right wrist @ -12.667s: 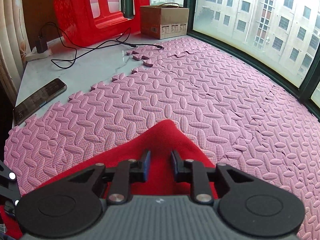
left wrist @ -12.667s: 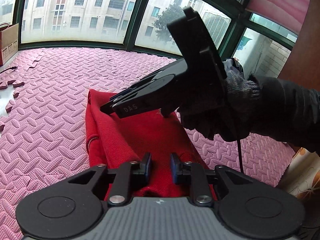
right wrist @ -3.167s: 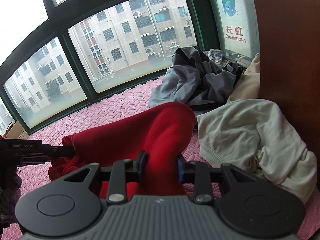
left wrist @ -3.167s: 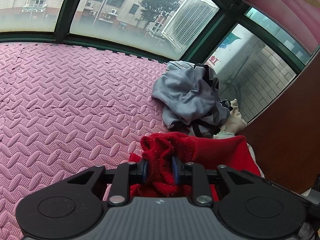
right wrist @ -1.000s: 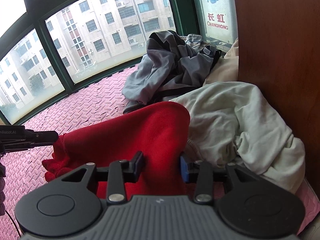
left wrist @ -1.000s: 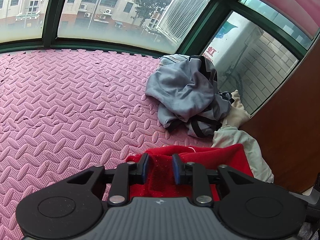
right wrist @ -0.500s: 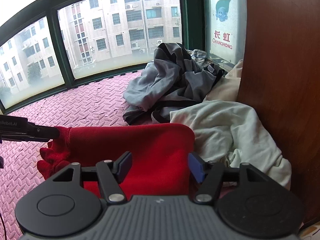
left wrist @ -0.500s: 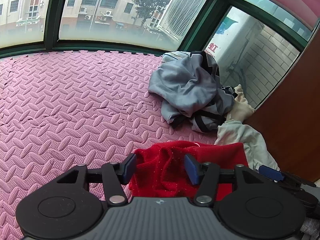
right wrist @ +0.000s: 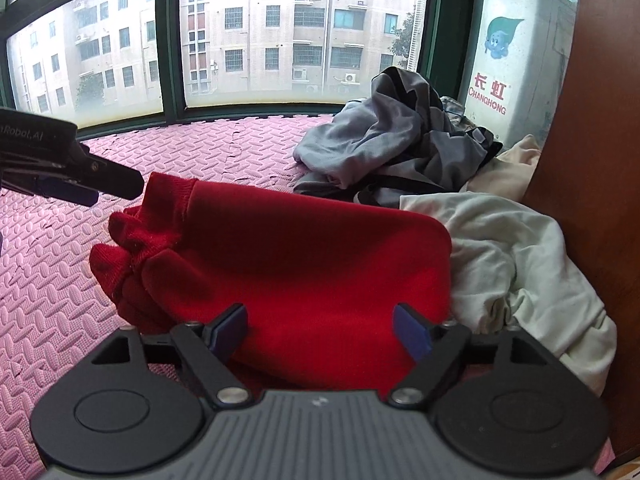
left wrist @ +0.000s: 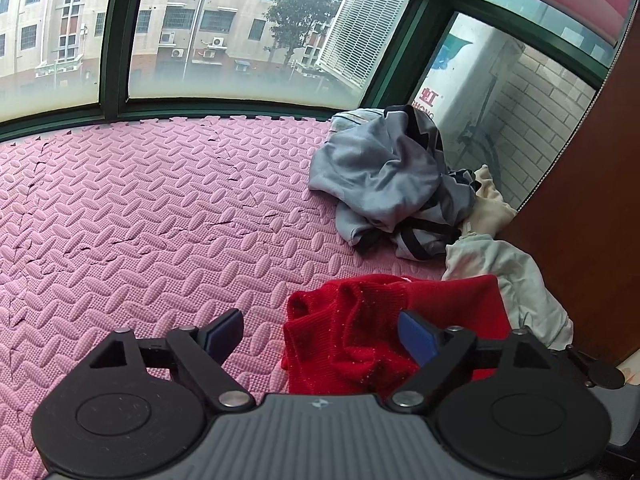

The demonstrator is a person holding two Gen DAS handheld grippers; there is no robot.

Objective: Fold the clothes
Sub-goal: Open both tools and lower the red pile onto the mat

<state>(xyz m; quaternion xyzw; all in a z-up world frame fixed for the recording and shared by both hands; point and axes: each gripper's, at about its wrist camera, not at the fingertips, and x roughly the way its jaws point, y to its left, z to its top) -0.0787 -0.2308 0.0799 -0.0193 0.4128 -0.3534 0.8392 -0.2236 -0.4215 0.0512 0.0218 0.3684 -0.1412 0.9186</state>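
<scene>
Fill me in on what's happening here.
A person with two handheld grippers is folding clothes. The folded red garment lies on the pink foam mat, beside a white garment and a grey pile. Both the left gripper and right gripper are open, holding nothing.

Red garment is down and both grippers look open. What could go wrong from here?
1. The red garment lies against the white garment; it could snag when that one is picked up.
2. Its bunched end near the left gripper looks loose and may unfold.
3. The right gripper sits close over the fabric; closing it could re-catch it.
</scene>
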